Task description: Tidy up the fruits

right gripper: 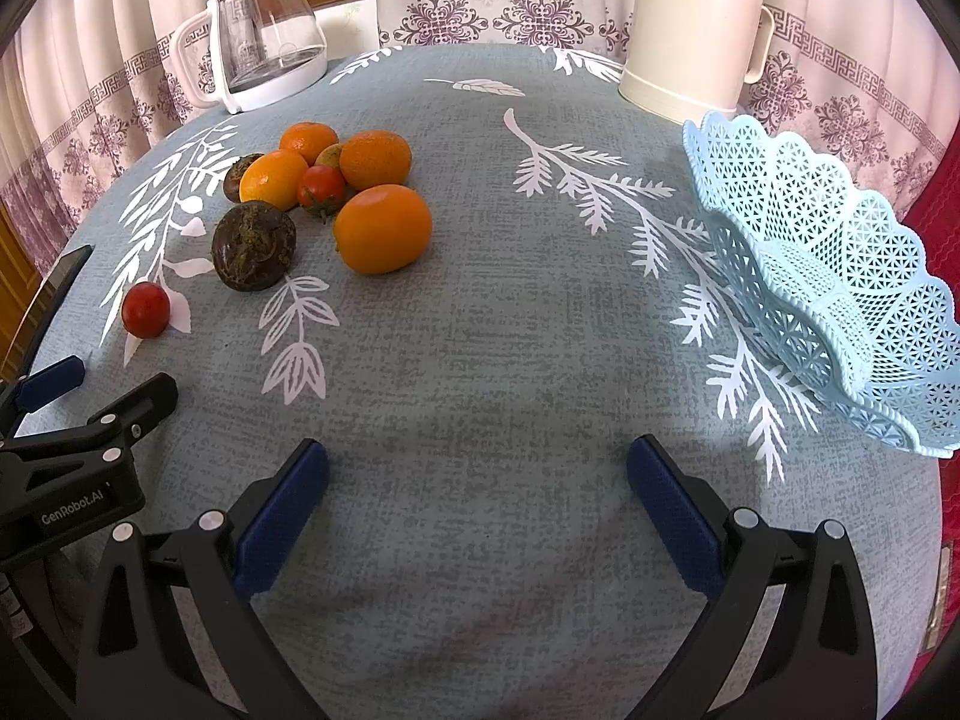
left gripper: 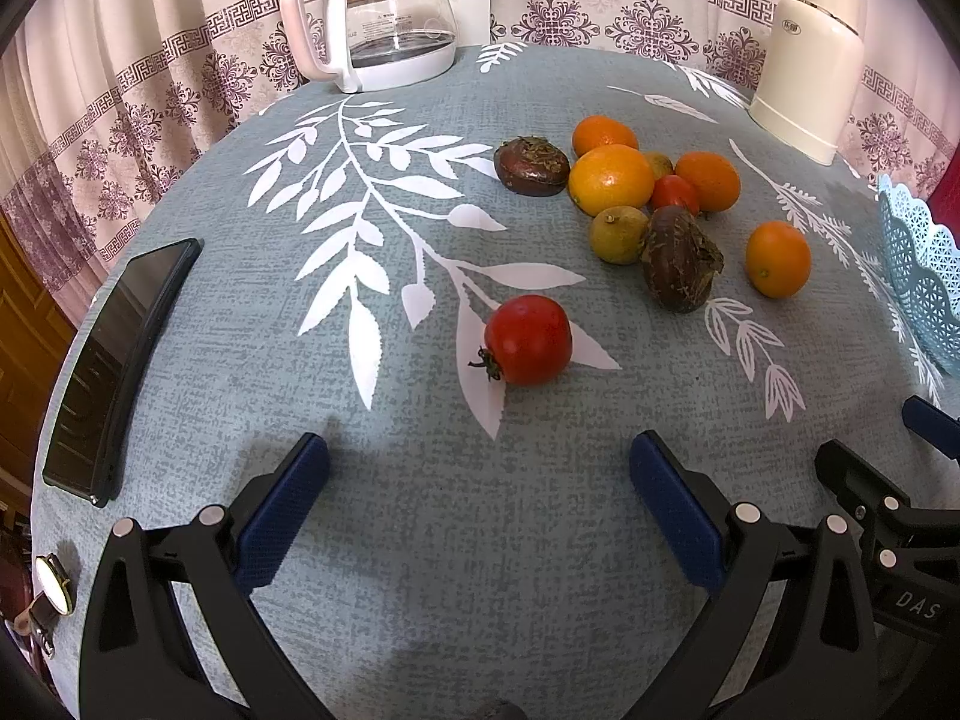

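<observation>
Left wrist view, left claw (left gripper: 480, 480): released, fingers spread wide with nothing between them, held low over the counter (left gripper: 420, 540); judged a ready pose, wide enough to take a small fruit.
Left wrist view, lone tomato (left gripper: 527, 339): sits by itself just ahead of the claw's gap, apart from the pile; likely the easiest first pick since nothing crowds it.
Left wrist view, fruit pile (left gripper: 636, 192): oranges, a second small tomato, greenish round fruit and two dark brown fruit, bunched and touching near the middle of the counter; one orange (left gripper: 778, 259) lies a little apart toward the basket.
Left wrist view, basket edge (left gripper: 912, 276): only its blue lattice rim shows at far right.
Left wrist view, bystanders: phone (left gripper: 114, 366) along the left counter edge, glass kettle (left gripper: 384, 18) and cream jug (left gripper: 807, 60) at the back, all clear of the fruit.
Right wrist view, right claw (right gripper: 478, 483): released and empty, aimed at bare cloth between pile and basket.
Right wrist view, basket (right gripper: 840, 300): empty, standing on the right side, well apart from the fruit; judged the destination, so sorting has not begun.
Right wrist view, nearest orange (right gripper: 383, 228): on the pile's basket side, a sensible pick for this claw.
Right wrist view, other claw (right gripper: 90, 402): its frame enters from the left.
</observation>
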`<state>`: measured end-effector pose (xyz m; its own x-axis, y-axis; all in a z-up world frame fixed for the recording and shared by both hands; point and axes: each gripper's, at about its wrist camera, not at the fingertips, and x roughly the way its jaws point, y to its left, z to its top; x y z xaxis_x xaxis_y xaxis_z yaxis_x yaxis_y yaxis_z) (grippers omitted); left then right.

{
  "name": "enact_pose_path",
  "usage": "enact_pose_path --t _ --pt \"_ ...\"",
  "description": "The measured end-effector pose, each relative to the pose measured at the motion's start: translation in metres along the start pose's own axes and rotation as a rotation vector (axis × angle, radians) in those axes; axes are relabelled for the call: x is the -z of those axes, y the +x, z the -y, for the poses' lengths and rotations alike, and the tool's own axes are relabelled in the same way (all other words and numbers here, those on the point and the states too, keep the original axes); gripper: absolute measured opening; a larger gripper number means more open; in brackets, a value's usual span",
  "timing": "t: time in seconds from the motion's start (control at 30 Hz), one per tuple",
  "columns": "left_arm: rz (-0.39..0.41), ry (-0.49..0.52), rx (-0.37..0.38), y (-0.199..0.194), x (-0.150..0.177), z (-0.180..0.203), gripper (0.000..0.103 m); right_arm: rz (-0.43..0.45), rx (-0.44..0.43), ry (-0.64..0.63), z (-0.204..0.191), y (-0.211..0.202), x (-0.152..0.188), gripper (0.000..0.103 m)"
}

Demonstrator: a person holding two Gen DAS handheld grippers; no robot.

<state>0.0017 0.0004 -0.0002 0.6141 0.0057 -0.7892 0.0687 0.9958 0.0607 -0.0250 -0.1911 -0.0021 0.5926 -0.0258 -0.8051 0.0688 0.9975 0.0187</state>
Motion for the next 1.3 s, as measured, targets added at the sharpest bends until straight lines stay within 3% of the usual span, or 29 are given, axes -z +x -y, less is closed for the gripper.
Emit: enact_pose_path --t 1.3 --pt "0.0 0.0 0.0 0.0 0.0001 0.0 0.101 0.0 -0.022 0.003 0.0036 -0.0008 -0.001 0.098"
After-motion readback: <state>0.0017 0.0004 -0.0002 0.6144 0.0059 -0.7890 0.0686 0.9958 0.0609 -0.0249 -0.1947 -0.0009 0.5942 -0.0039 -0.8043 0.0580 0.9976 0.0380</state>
